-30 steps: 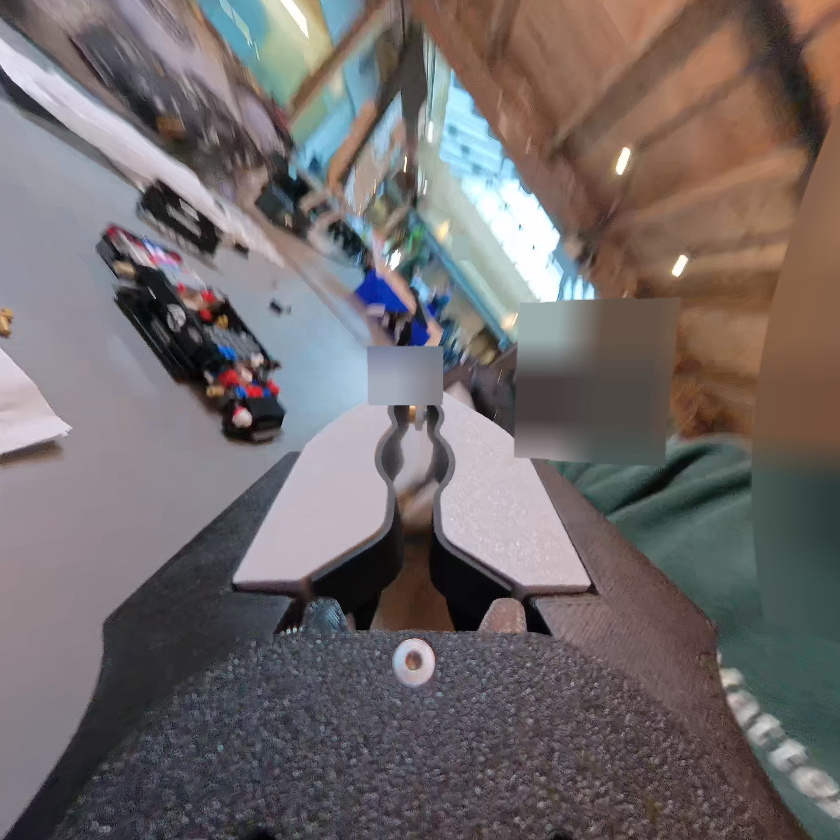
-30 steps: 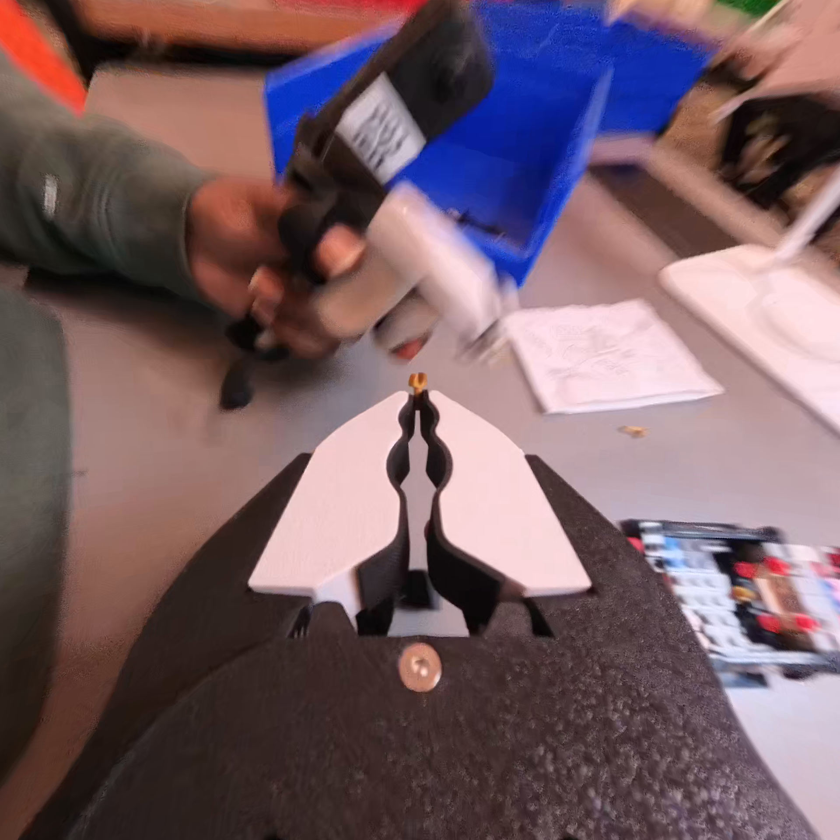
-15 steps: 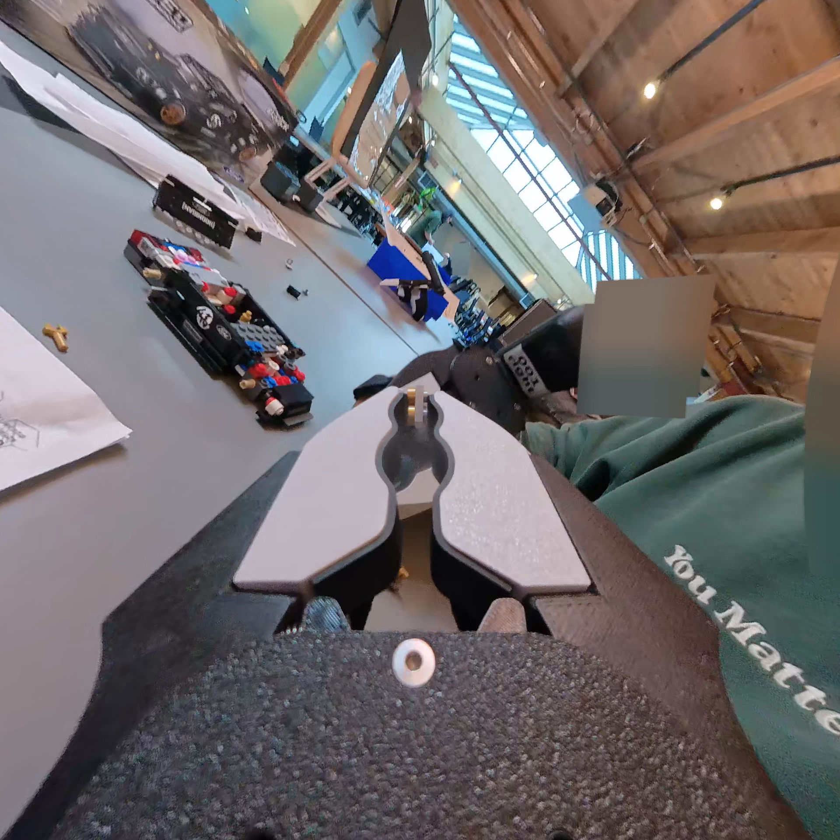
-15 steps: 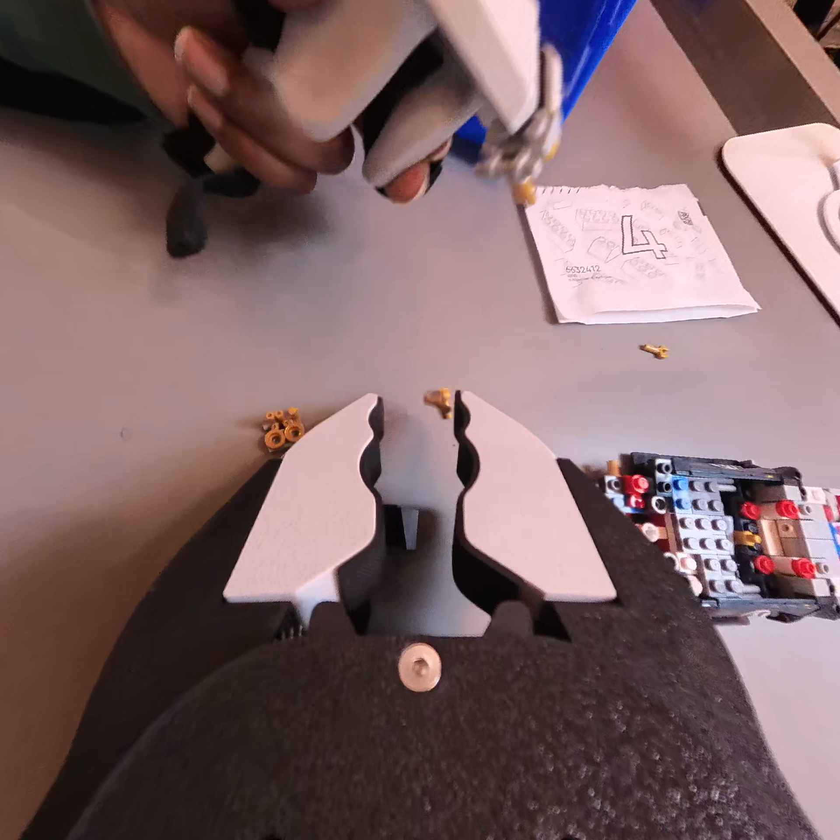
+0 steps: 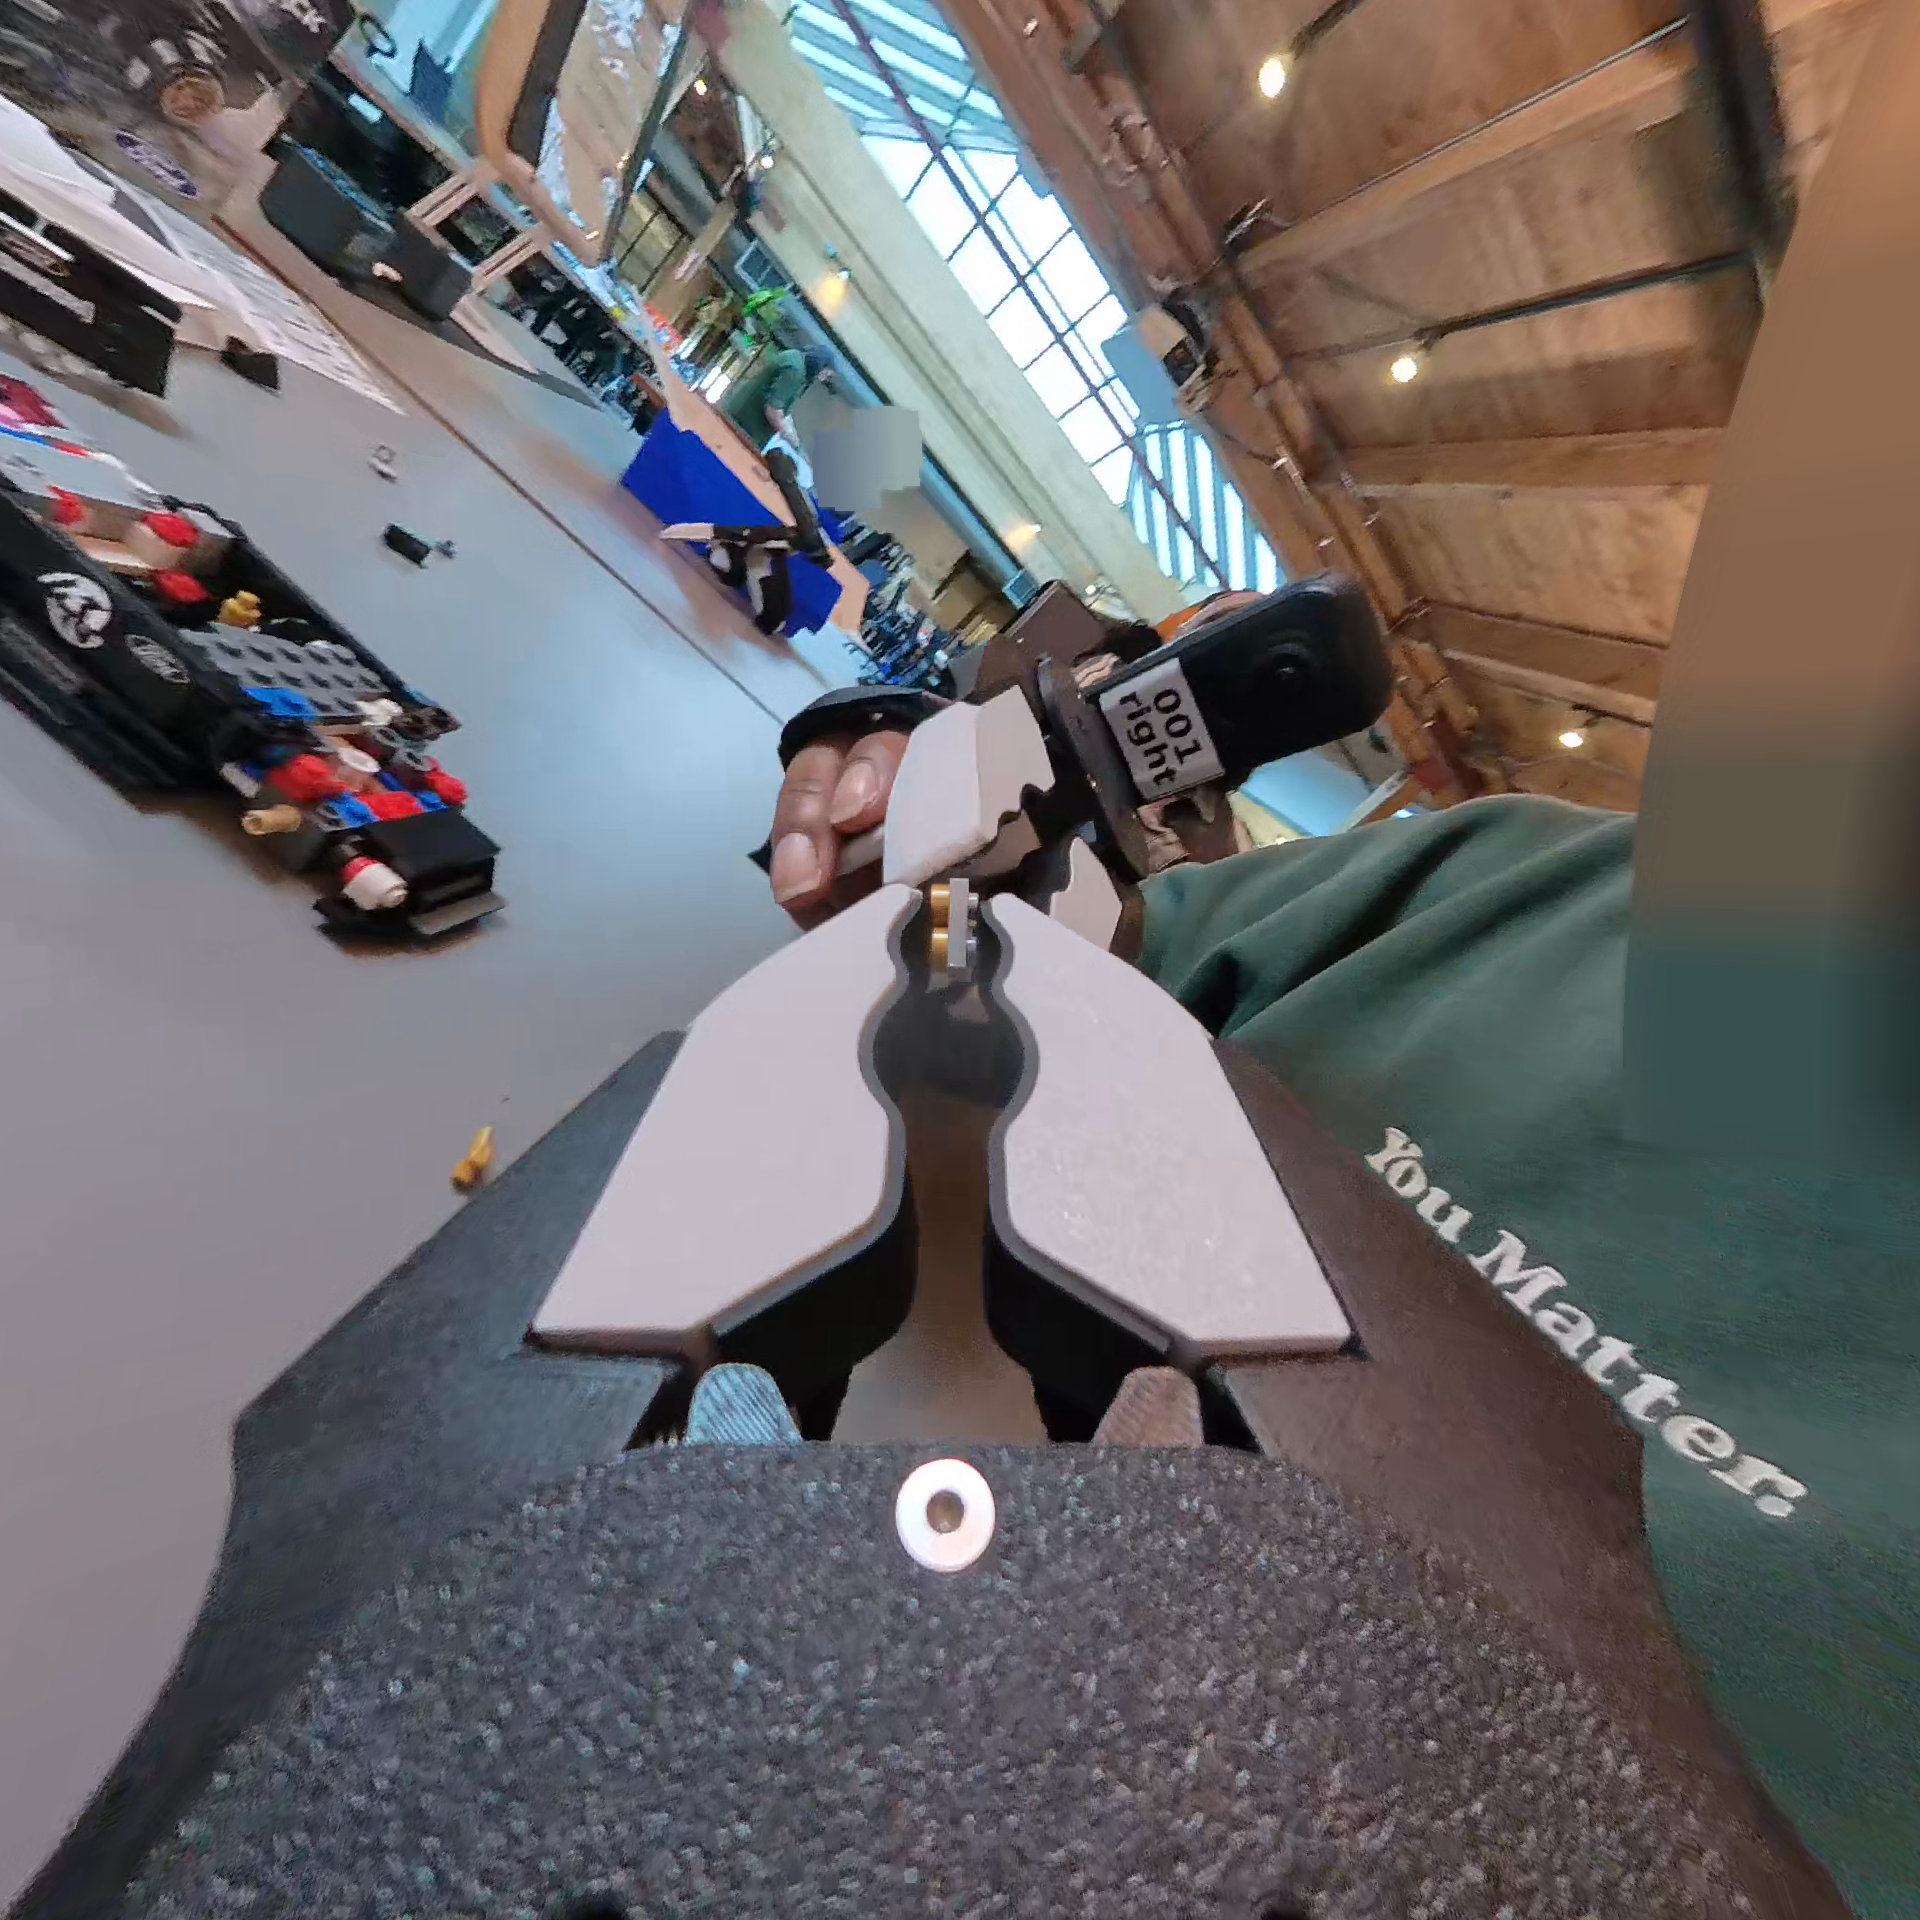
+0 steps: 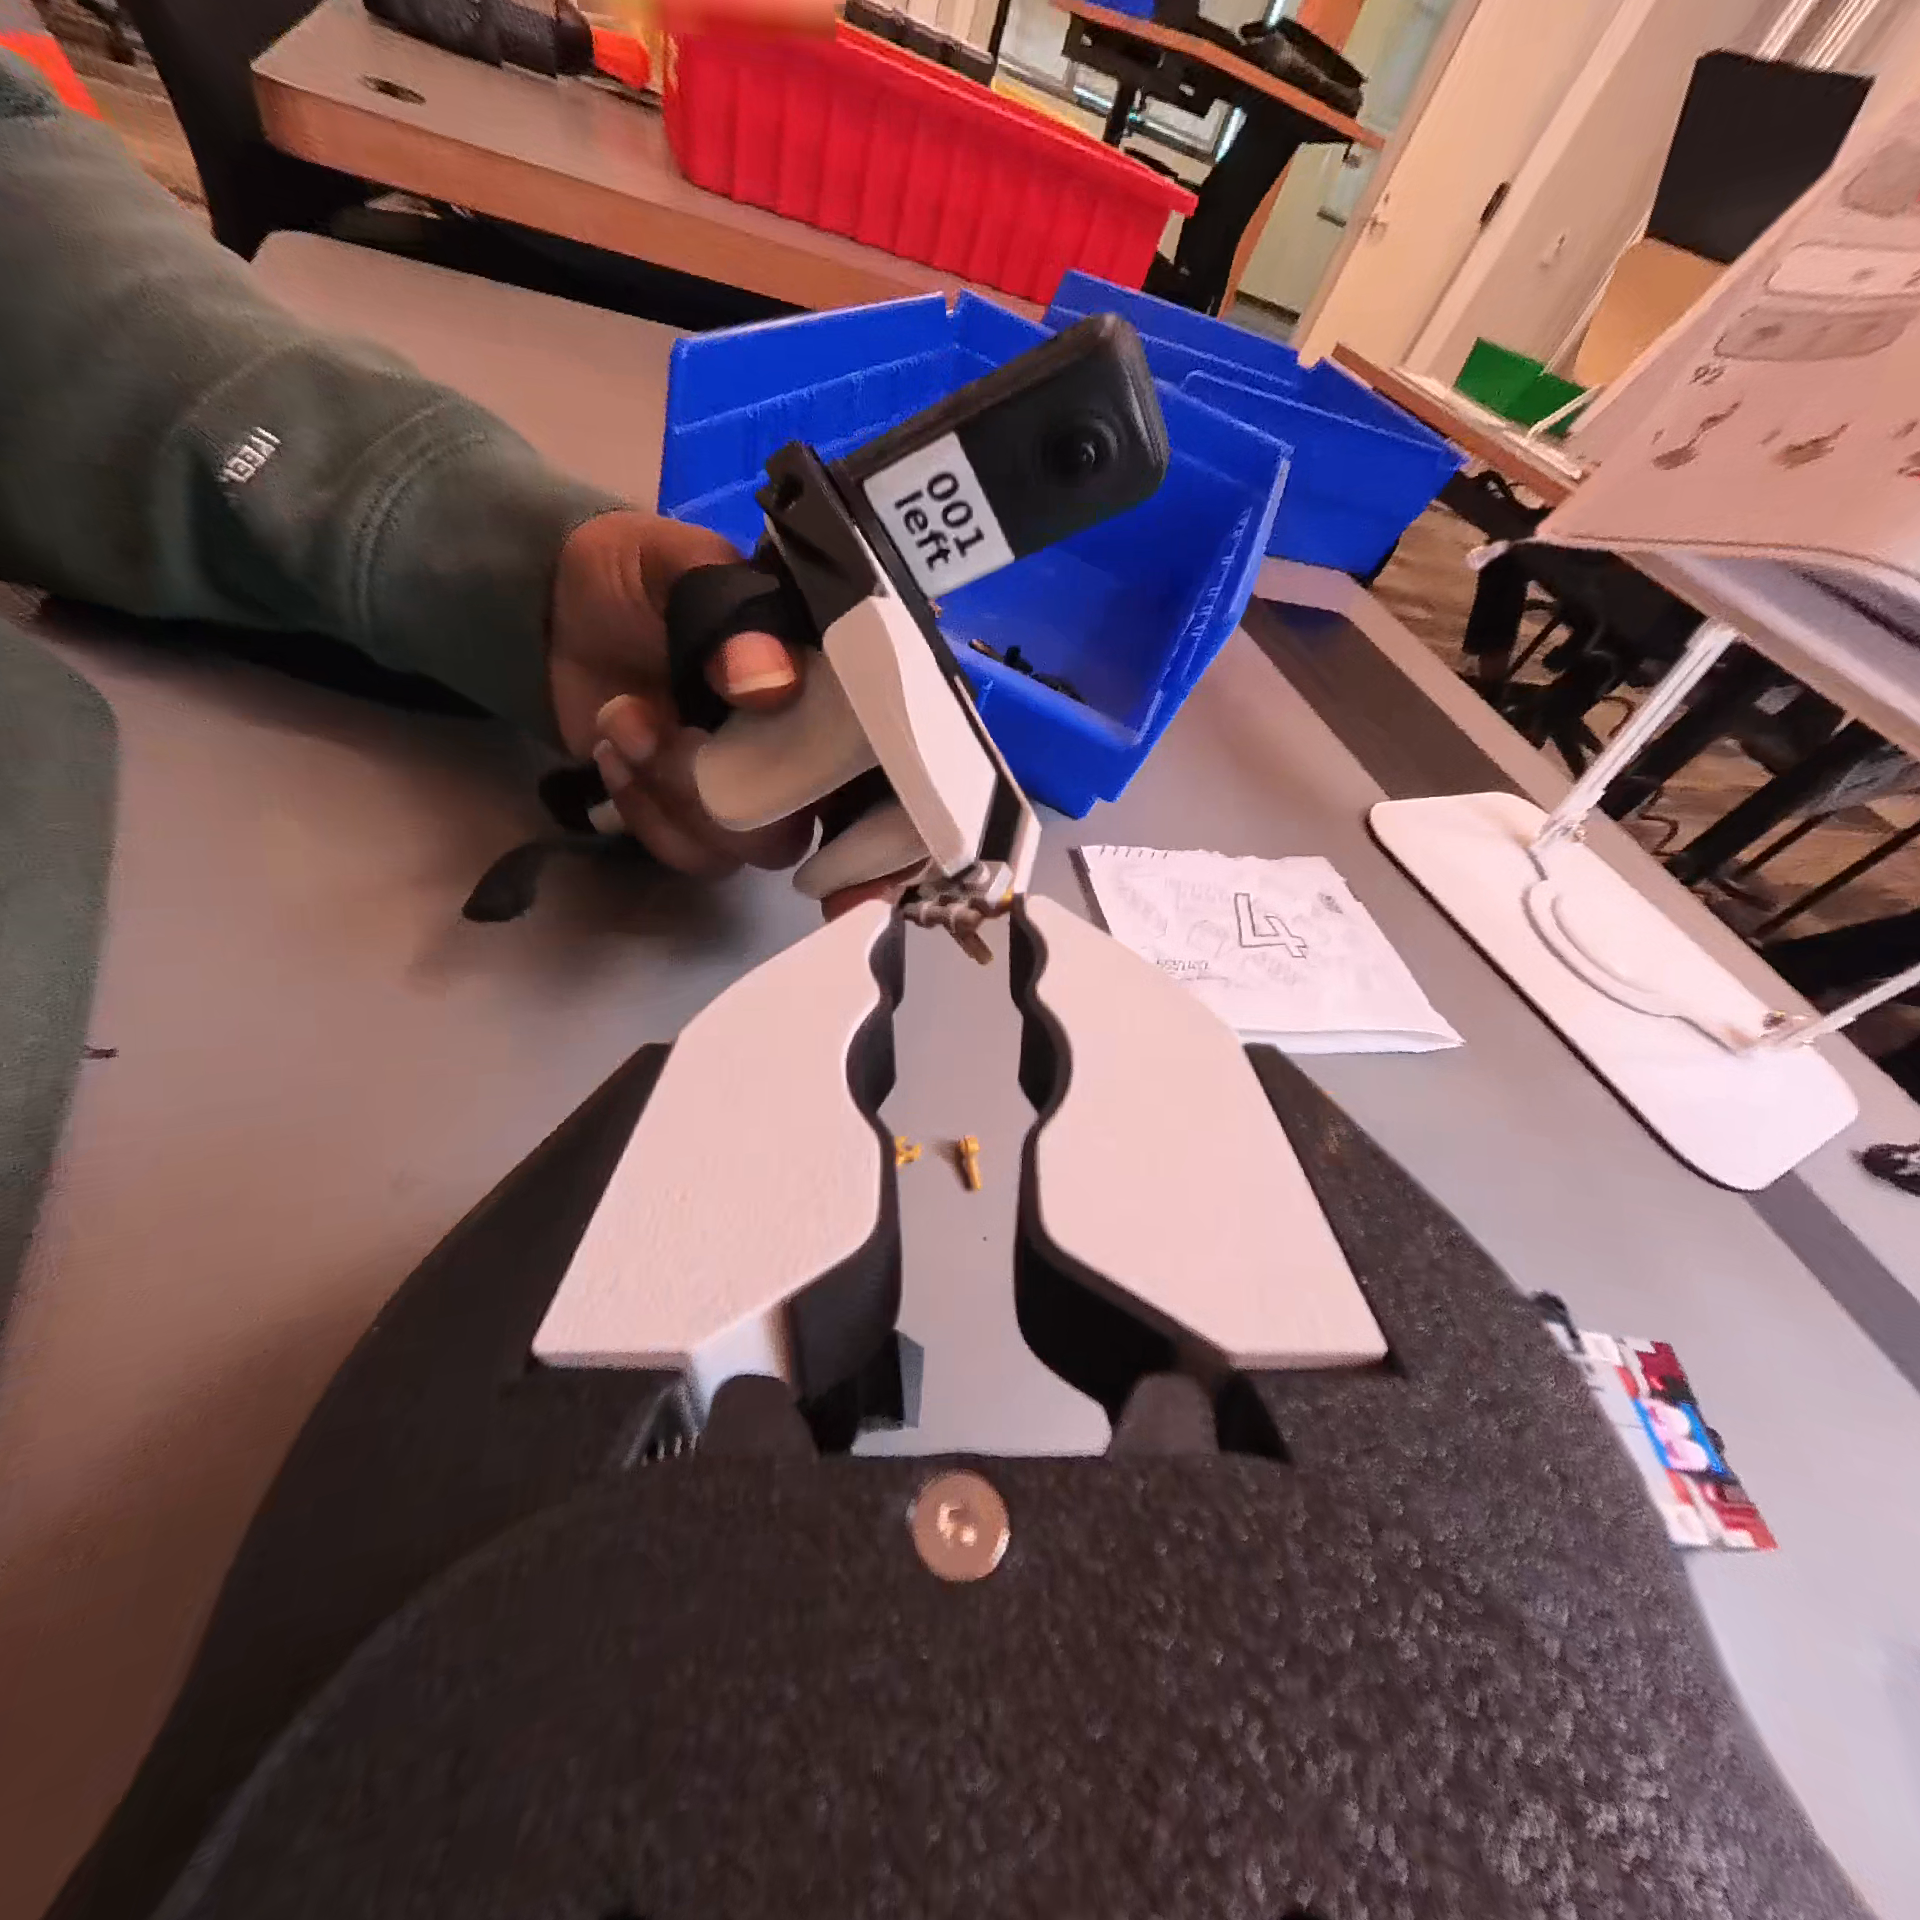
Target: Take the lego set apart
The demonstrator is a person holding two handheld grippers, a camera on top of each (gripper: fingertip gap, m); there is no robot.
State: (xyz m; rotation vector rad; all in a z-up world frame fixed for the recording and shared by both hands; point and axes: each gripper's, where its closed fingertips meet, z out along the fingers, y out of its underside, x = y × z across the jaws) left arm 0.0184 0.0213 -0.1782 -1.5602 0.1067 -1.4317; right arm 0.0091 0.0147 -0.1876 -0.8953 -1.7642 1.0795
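Observation:
My left gripper (image 5: 948, 930) is shut on a small grey and gold lego piece (image 5: 951, 925) and holds it above the grey table. My right gripper (image 6: 958, 920) is open; its two white fingertips stand on either side of that piece (image 6: 961, 906), just below the left gripper's tips (image 6: 982, 868). The right gripper's fingers (image 5: 940, 800) show just beyond the piece in the left wrist view. The black lego car set (image 5: 208, 686) lies on the table to the left; it also shows blurred at the right edge of the right wrist view (image 6: 1662, 1444).
Two small gold pieces (image 6: 969, 1155) lie on the table under my right gripper; another (image 5: 473, 1158) shows in the left wrist view. A blue bin (image 6: 1091, 582), a folded paper sheet (image 6: 1257, 956) and a white stand base (image 6: 1621, 987) stand beyond. A person's green sleeve (image 6: 260, 468) is at left. Only a small space, under 4 cm, lies between the two pairs of fingers. The white stand base (image 6: 1621, 987) is about 40 cm from both grippers' fingertips.
My right gripper let go of a gold piece onto the table, opened, then rose to flank the piece in my left gripper. The left gripper stayed shut on its piece.

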